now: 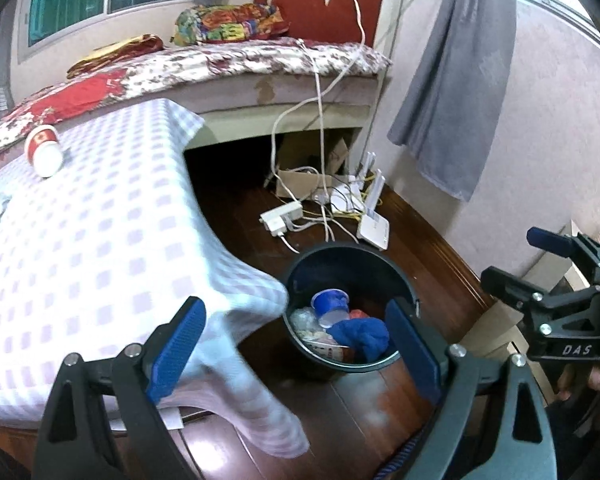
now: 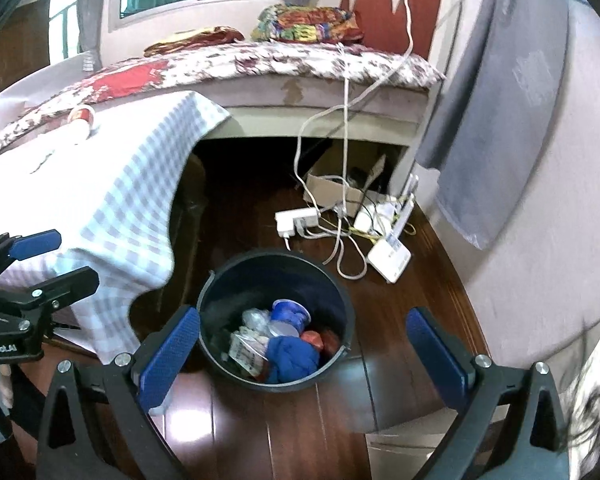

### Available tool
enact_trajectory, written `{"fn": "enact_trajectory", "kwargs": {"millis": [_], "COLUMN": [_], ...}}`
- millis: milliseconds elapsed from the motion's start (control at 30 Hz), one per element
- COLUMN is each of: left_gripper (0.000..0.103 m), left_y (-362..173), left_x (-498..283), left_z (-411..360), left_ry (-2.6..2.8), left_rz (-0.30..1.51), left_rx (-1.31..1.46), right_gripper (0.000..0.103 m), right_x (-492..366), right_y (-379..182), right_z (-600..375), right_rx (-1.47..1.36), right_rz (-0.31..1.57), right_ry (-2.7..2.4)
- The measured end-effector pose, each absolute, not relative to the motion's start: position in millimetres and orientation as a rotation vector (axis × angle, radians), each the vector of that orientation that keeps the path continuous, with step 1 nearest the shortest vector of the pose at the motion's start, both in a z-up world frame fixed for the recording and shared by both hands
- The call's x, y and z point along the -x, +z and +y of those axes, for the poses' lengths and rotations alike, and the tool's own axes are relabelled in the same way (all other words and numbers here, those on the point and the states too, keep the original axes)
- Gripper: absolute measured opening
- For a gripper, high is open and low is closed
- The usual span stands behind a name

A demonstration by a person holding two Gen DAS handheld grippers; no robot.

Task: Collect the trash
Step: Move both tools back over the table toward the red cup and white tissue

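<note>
With both our left gripper (image 1: 296,344) and right gripper (image 2: 304,356) wide and empty, the tipped paper cup (image 1: 44,151) upper left could roll off the table (image 1: 100,240) if nudged, missing the bin (image 1: 342,256)

— Are we reading any lettering here?
— We are seeing "DAS" in white on the black body of the right gripper (image 1: 548,264), in the left wrist view.
— And on the left gripper (image 2: 60,256)?
— White lettering is showing on its body, cut off and too blurred to spell out.
</note>
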State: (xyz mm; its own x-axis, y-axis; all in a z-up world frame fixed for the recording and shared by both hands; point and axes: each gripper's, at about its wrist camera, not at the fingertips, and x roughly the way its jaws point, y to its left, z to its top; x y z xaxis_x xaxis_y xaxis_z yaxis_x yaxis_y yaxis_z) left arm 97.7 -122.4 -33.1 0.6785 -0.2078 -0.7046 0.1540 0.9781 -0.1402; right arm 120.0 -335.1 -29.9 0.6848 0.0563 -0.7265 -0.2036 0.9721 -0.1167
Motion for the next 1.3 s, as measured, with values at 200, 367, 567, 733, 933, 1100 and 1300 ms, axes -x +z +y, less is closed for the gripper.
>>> {"fn": "enact_trajectory", "kwargs": {"millis": [200, 367, 567, 733, 933, 1100, 1300], "left_gripper": [0.092, 0.093, 0.093, 0.093, 0.093, 0.093, 0.092], "left_y": [-23, -15, -9, -8, -12, -15, -21], "left_x": [-92, -87, -80, -79, -82, -87, -101], "left_z": [-92, -62, -26, 9, 68, 125, 172], "left_ry": [-0.162, -0.122, -0.041, 0.018, 0.126, 0.214, 0.253], "left_rz": [0.769, 0.741, 0.689, 0.673, 0.680, 0.680, 0.694], "left_rx": [0.105, 0.122, 0.082, 0.094, 0.139, 0.191, 0.238], "right_gripper": [0.103, 0.103, 0.103, 0.103, 0.103, 0.103, 0.103], "right_x": [-121, -124, -128, -131, -149, -174, -211], "right_y": [-10, 2, 12, 15, 20, 26, 31], "right_z": [-299, -265, -220, -181, -132, -87, -32], "right_rx": [0.216, 0.248, 0.286, 0.307, 0.288, 0.231, 0.185], "right_rz": [0.761, 0.735, 0.705, 0.690, 0.680, 0.678, 0.698], "right_ry": [0.208, 0.265, 0.346, 0.419, 0.503, 0.583, 0.619]}}
